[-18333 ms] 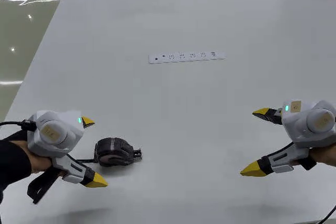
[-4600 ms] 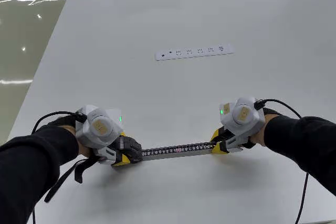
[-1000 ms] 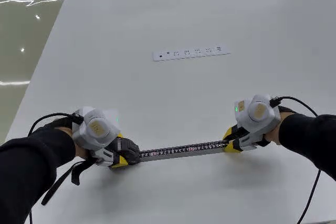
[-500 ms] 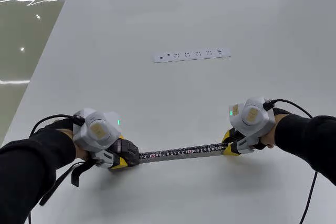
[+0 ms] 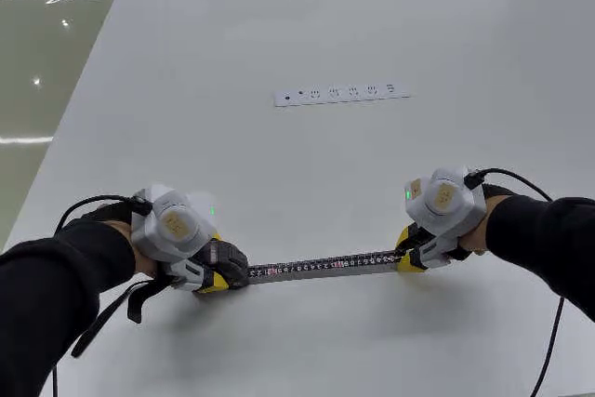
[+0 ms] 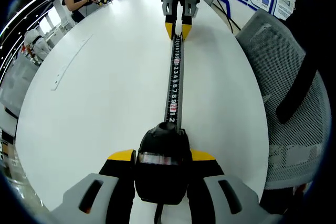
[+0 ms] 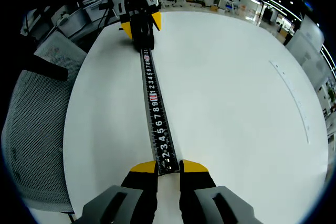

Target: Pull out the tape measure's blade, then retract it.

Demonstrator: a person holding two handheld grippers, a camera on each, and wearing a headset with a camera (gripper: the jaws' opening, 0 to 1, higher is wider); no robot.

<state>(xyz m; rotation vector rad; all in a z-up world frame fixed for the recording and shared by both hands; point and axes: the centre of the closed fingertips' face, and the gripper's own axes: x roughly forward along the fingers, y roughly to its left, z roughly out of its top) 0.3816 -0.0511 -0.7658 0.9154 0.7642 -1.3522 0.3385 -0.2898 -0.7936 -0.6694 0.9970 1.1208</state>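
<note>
Drawn out since the earliest frame, the blade (image 5: 325, 265) now spans from the tape measure case (image 5: 231, 265), clamped by the left gripper (image 6: 161, 155) at 8 o'clock, to its tip, pinched by the right gripper (image 7: 168, 167) at 4 o'clock; extension appears done, retraction remains.

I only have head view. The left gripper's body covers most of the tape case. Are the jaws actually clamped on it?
Observer: Yes. In the left gripper view the left gripper is shut on the black tape measure case, with one yellow tip on each side.
Operator: And the right end? The housing blocks it.
Observer: In the right gripper view the right gripper is shut on the end of the blade. The lowest numbers sit at its tips.
Operator: Anything off the near table edge?
Observer: A grey mesh chair stands beside the table.
</note>
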